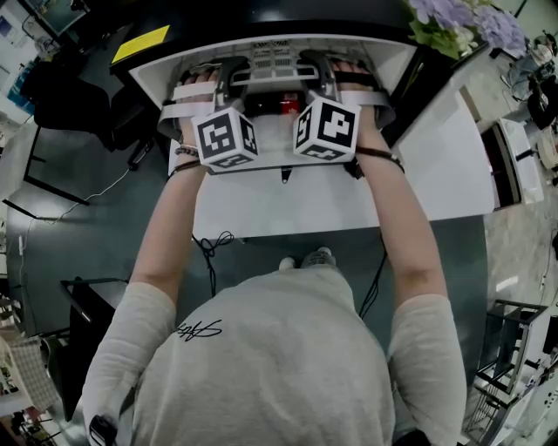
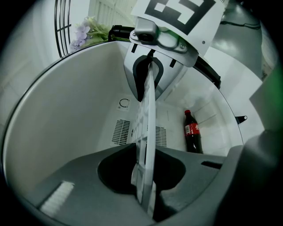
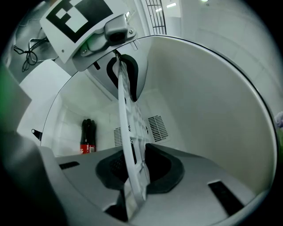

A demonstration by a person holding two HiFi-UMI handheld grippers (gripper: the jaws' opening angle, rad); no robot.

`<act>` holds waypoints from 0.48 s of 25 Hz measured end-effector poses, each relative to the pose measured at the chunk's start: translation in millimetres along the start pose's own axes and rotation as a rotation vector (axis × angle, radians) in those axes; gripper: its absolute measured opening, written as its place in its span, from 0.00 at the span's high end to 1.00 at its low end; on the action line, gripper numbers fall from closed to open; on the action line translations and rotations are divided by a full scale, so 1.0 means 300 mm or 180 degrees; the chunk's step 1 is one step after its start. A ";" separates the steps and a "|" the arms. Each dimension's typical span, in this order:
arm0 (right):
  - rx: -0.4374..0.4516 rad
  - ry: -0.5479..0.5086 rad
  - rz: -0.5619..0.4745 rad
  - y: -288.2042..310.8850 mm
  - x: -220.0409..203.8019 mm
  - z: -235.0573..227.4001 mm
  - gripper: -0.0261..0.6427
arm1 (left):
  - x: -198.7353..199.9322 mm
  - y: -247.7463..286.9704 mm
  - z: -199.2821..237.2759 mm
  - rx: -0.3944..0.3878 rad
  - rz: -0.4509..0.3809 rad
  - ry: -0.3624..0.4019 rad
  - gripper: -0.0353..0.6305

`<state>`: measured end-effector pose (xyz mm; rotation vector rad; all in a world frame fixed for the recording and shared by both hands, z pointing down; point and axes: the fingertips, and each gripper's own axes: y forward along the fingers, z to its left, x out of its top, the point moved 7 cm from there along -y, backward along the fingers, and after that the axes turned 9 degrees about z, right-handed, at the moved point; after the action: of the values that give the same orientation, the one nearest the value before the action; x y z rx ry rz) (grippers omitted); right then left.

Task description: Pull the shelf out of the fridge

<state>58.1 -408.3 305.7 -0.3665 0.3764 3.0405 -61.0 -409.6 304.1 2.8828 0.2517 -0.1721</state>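
The fridge (image 1: 397,61) stands open in front of me, and its white grid shelf (image 1: 274,63) lies level inside. Both grippers reach in side by side. My left gripper (image 1: 228,77) is shut on the shelf's front edge at the left, my right gripper (image 1: 323,74) on the same edge at the right. In the left gripper view the shelf (image 2: 148,128) runs edge-on between the jaws of the left gripper (image 2: 143,187), which press on it. In the right gripper view the right gripper (image 3: 134,185) pinches the shelf (image 3: 128,128) the same way.
A cola bottle (image 2: 193,132) stands at the back of the fridge under the shelf, also seen in the right gripper view (image 3: 87,137). The fridge door (image 1: 445,165) hangs open to the right. Purple flowers (image 1: 453,22) lie on top of the fridge. Cables (image 1: 209,253) trail on the floor.
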 end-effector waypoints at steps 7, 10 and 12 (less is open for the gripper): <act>-0.0002 0.0001 0.0007 -0.021 -0.002 0.007 0.87 | 0.004 -0.020 -0.007 -0.0033 -0.0012 -0.0039 0.89; 0.0021 0.0007 0.0001 -0.031 -0.001 0.009 0.87 | 0.004 -0.030 -0.007 -0.0059 -0.0003 -0.0075 0.89; 0.0032 0.0011 -0.0003 -0.037 -0.002 0.010 0.87 | 0.005 -0.036 -0.008 -0.0085 -0.0005 -0.0093 0.89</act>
<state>58.9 -396.9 306.0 -0.3712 0.3917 3.0364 -61.2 -398.5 303.7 2.8515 0.2489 -0.2096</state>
